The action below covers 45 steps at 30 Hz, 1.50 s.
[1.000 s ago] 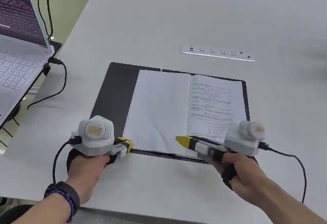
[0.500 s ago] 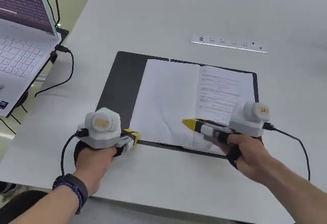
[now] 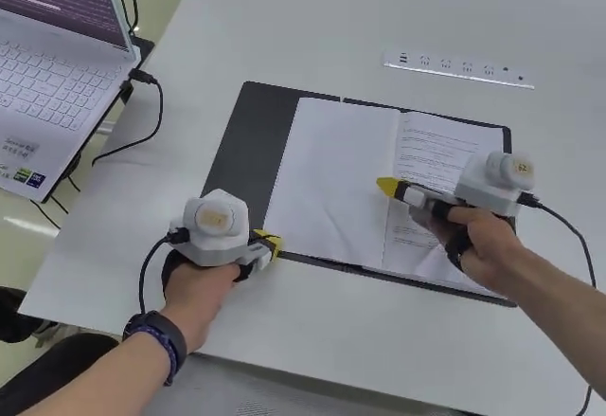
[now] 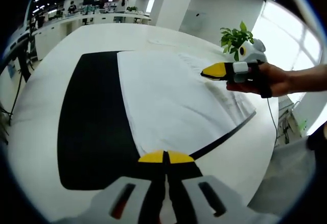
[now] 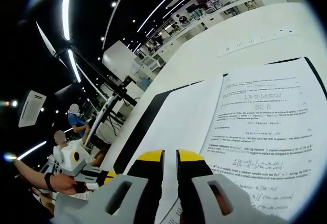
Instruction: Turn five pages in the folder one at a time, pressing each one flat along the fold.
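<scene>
The folder [image 3: 248,146] lies open on the white table, its black inner cover on the left. A blank turned page [image 3: 331,174] lies beside a printed page [image 3: 445,151]. My right gripper [image 3: 386,187] has its yellow tips low over the fold between the two pages. In its own view the right gripper [image 5: 170,155] has its jaws nearly together with nothing between them. My left gripper [image 3: 270,243] rests at the blank page's near-left corner by the folder's front edge. Its own view shows the left gripper [image 4: 164,156] shut and empty, with the right gripper [image 4: 214,71] across the page.
An open laptop [image 3: 57,65] sits at the far left with a black cable [image 3: 142,132] running toward the folder. A white power strip [image 3: 459,68] lies beyond the folder. The table's front edge [image 3: 284,364] runs just behind my hands.
The right gripper has slid along the fold from the folder's front edge toward the middle of the page. The left gripper stays at the front corner. The head camera has shifted.
</scene>
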### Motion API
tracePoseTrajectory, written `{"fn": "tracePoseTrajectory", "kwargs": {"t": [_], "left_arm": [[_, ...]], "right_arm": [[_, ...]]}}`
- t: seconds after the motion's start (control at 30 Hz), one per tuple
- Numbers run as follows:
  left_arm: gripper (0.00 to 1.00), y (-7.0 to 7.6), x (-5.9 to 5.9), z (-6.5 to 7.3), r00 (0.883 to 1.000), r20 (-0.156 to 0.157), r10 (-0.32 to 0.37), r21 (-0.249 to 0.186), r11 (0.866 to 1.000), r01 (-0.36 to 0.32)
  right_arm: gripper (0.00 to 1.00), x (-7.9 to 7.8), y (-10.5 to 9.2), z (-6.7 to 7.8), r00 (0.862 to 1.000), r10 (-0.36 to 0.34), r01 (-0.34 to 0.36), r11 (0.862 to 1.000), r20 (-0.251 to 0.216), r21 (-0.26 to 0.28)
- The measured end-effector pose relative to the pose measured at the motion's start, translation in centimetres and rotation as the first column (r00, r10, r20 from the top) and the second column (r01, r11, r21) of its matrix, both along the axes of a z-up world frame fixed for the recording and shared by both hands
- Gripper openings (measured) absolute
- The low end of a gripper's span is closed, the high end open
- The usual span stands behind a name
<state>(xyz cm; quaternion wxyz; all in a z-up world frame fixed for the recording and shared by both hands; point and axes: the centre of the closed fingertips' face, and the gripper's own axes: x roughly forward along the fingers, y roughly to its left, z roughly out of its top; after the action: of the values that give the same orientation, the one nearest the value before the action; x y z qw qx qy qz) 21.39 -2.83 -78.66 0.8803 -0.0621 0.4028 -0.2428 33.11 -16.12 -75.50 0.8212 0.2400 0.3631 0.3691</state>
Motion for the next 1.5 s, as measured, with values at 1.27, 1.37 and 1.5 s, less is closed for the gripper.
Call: {"fn": "tracePoseTrajectory", "kwargs": {"t": [1.27, 1.37, 1.5], "left_arm": [[0.00, 0.2, 0.1, -0.3, 1.000, -0.004, 0.006, -0.007, 1.000, -0.006], [0.00, 0.2, 0.1, -0.3, 1.000, -0.007, 0.007, -0.007, 1.000, -0.007], [0.00, 0.2, 0.1, -0.3, 1.000, -0.012, 0.006, -0.013, 1.000, -0.006]], "right_arm": [[0.00, 8.2, 0.4, -0.6, 0.991, -0.132, 0.130, 0.990, 0.020, 0.051], [0.00, 8.8, 0.6, -0.3, 0.987, -0.158, 0.157, 0.986, 0.011, 0.055], [0.00, 10.2, 0.2, -0.7, 0.980, -0.200, 0.200, 0.977, -0.014, 0.072]]}}
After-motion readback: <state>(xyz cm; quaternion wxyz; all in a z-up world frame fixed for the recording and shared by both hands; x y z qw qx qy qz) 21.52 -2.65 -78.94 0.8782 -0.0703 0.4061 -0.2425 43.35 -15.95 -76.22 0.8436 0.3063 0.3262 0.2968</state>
